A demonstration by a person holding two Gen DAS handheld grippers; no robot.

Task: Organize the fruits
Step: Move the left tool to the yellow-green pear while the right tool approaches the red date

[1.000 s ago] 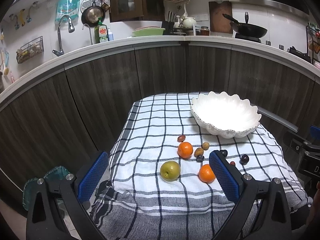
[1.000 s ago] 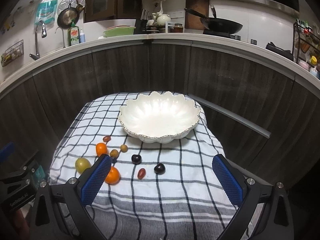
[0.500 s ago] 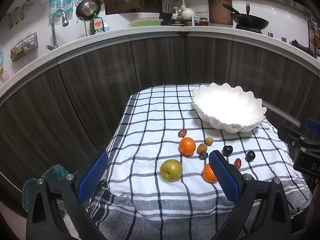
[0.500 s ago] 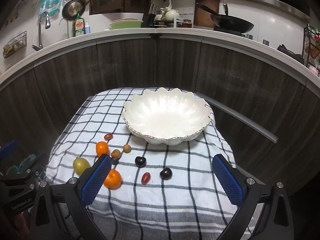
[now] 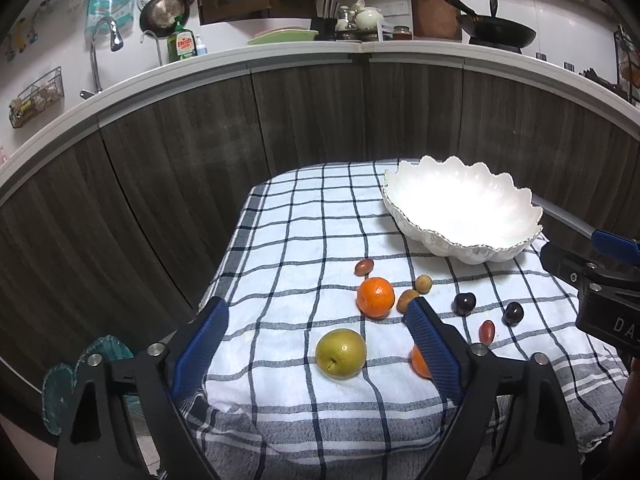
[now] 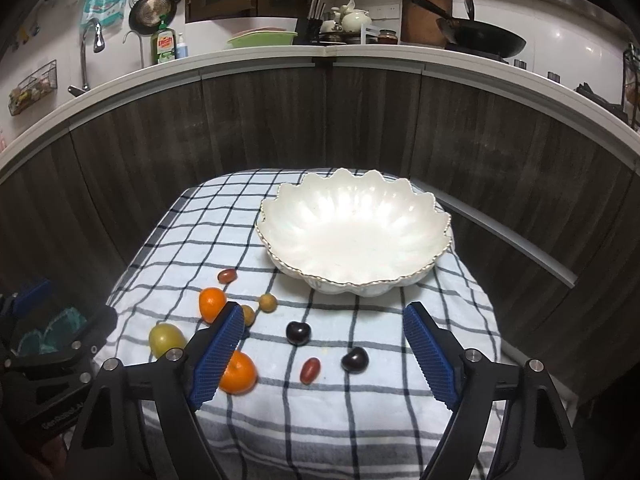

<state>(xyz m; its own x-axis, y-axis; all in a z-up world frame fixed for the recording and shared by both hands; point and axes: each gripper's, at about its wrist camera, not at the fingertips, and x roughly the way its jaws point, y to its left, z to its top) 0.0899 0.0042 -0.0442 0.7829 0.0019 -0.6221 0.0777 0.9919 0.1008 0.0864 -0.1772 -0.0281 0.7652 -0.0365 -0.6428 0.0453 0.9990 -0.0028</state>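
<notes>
Two hand-held grippers are hovering over a checked cloth [image 5: 304, 216] on which loose fruit is lying in front of a white scalloped bowl [image 6: 352, 232]. The left gripper [image 5: 316, 344] is pointing down at the near left part of the cloth; its jaws are standing apart and have just been closing, with the green pear [image 5: 341, 353] lying in view between the blue pads [image 5: 200, 344] but untouched. The near orange [image 5: 421, 361] is sitting half hidden behind the right-hand pad, and the far orange [image 5: 375, 297] is resting beyond the pear. The right gripper [image 6: 324, 344] is likewise standing with jaws apart, having just been closing, and is clamping nothing; between its pads in view are lying two dark plums [image 6: 298, 333] [image 6: 355, 359] and a small red oval fruit [image 6: 310, 370]. Two small tan fruits [image 6: 267, 303] are lying just right of the far orange, and a brown-red oval fruit [image 6: 227, 276] is lying nearer the bowl. The bowl is standing at the far right of the cloth, holding no fruit. Behind the cloth, dark cabinet fronts [image 5: 312, 120] are rising to a white counter [image 5: 360, 50] with a tap [image 5: 100, 52] and a wok [image 5: 496, 34].
</notes>
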